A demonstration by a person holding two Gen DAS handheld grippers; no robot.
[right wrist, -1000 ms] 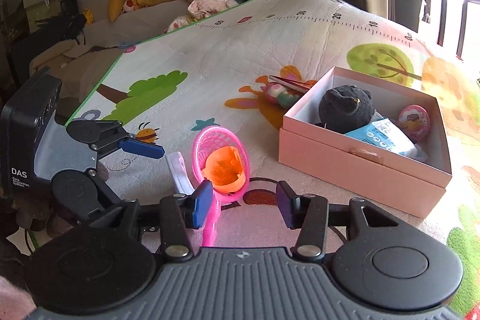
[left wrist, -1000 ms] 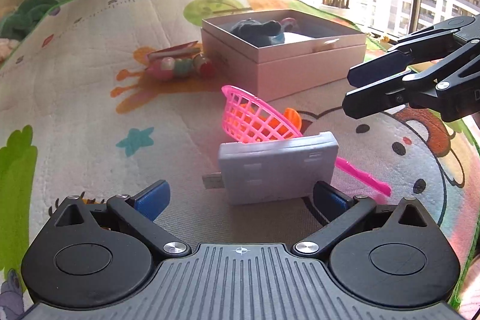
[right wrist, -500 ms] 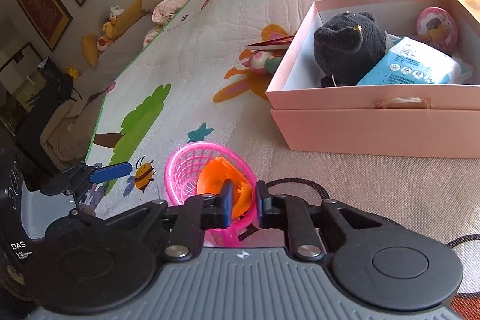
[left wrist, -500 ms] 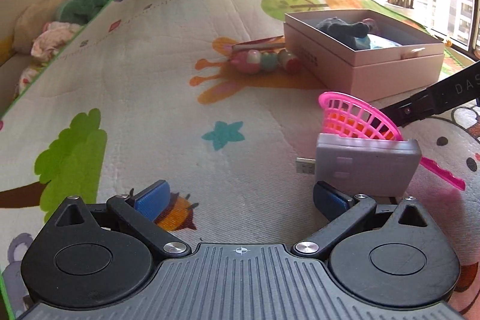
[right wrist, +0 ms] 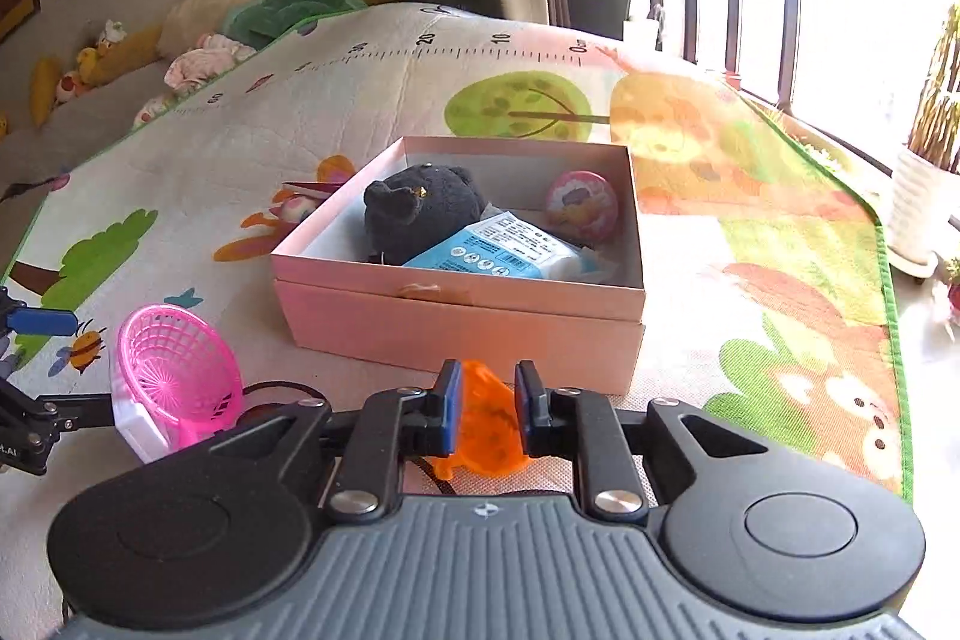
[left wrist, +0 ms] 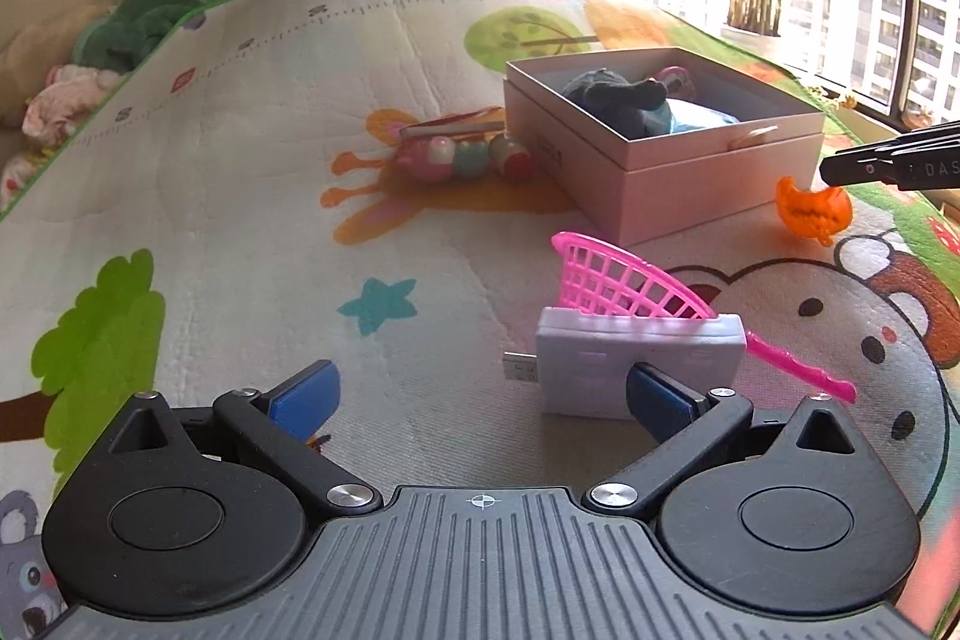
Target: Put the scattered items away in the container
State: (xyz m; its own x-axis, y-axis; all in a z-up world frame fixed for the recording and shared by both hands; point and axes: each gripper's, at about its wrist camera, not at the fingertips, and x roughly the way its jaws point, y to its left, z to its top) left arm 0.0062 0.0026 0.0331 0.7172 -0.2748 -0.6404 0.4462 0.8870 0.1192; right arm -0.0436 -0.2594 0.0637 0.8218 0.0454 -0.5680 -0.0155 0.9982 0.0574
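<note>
My right gripper (right wrist: 486, 406) has a small orange plastic toy (right wrist: 489, 430) between its blue pads, in front of the pink box (right wrist: 456, 322); the pads still touch it while the jaws are opening. In the left wrist view the orange toy (left wrist: 813, 214) hangs from the right gripper's tip beside the box (left wrist: 690, 184). The box holds a black plush (right wrist: 420, 214), a blue packet (right wrist: 498, 250) and a pink round tin (right wrist: 581, 205). My left gripper (left wrist: 480, 391) is open, with a pale block (left wrist: 636, 358) by its right finger and a pink net scoop (left wrist: 612, 280) behind the block.
A string of coloured beads (left wrist: 468, 154) and a flat red item lie on the play mat left of the box. Cushions and soft toys (right wrist: 198, 64) line the far wall. A potted plant (right wrist: 918, 196) stands by the window at the mat's right edge.
The right gripper closed on the orange toy inside the pink scoop, lifted it out and carried it right, to the front of the box. The left gripper stayed open near the block.
</note>
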